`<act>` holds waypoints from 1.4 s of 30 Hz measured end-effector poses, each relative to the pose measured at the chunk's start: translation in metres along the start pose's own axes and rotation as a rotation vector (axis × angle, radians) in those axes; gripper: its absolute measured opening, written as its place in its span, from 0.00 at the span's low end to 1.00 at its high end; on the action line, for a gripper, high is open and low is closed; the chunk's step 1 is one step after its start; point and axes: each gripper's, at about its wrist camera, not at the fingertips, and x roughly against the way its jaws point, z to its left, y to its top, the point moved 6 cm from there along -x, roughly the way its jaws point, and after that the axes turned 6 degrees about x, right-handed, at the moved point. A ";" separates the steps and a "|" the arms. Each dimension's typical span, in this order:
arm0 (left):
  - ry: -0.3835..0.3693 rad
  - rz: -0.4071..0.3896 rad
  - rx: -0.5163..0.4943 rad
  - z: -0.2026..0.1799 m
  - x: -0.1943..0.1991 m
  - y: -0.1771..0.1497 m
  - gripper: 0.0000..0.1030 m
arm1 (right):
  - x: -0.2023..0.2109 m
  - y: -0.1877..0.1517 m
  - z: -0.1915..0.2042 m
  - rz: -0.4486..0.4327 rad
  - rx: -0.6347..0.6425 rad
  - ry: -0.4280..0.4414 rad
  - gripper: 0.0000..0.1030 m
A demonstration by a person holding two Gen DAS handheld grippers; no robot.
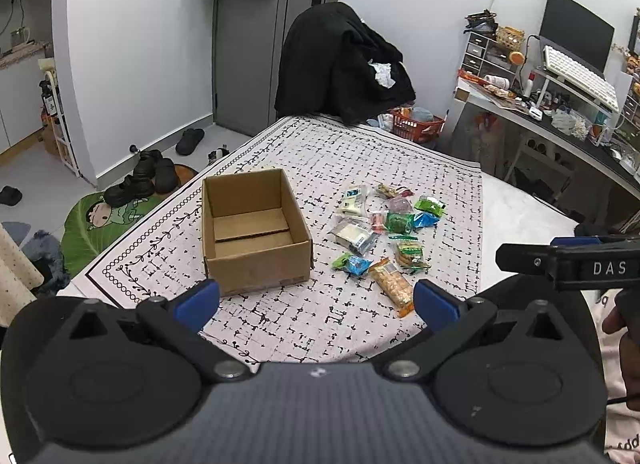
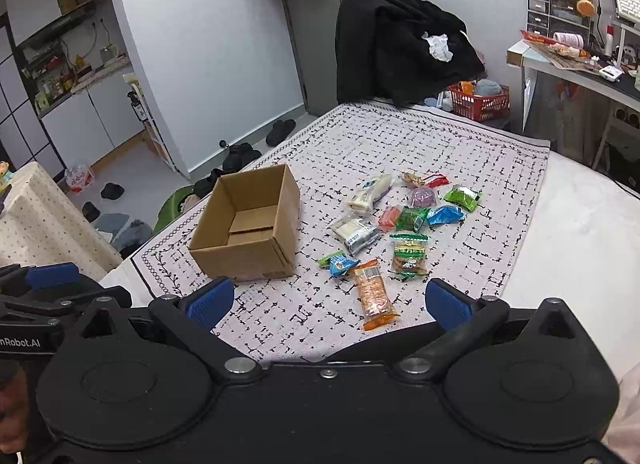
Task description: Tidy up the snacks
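Two blue-padded grippers, left gripper (image 1: 316, 300) and right gripper (image 2: 328, 304), spread wide, gripping nothing, poised above patterned cloth (image 2: 460, 151) on the tabletop. Beyond, crinkly orange wafer packet (image 2: 374, 296); farther, glossy snack wrappers (image 2: 412, 219) scattered beside open rectangular cardboard box (image 2: 248, 260).

Both wrist cameras look forward and down from the bed's near edge, set back; each frames the same cardboard box (image 1: 256, 232) (image 2: 248, 223) and scattered snacks (image 1: 384, 232) (image 2: 400, 227).
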 end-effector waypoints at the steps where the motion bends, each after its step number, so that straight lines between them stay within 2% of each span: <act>1: 0.001 0.004 0.006 0.000 -0.003 0.001 1.00 | -0.003 0.000 -0.002 0.004 -0.003 0.002 1.00; 12: -0.004 0.002 0.051 -0.004 -0.035 0.008 1.00 | -0.031 -0.002 -0.026 0.058 -0.026 -0.026 1.00; 20: -0.008 0.042 0.068 -0.015 -0.071 0.010 0.98 | -0.050 -0.004 -0.051 0.092 -0.047 -0.033 1.00; 29: -0.024 0.072 0.071 -0.035 -0.104 0.007 0.97 | -0.075 -0.003 -0.078 0.112 -0.096 -0.003 0.99; 34: -0.014 0.087 0.099 -0.041 -0.125 0.006 0.92 | -0.095 -0.005 -0.099 0.141 -0.195 0.053 0.87; 40: -0.004 0.132 0.135 -0.048 -0.153 0.002 0.85 | -0.118 -0.007 -0.114 0.164 -0.226 0.071 0.87; 42: 0.005 0.142 0.146 -0.050 -0.163 0.000 0.79 | -0.126 -0.009 -0.120 0.168 -0.235 0.074 0.87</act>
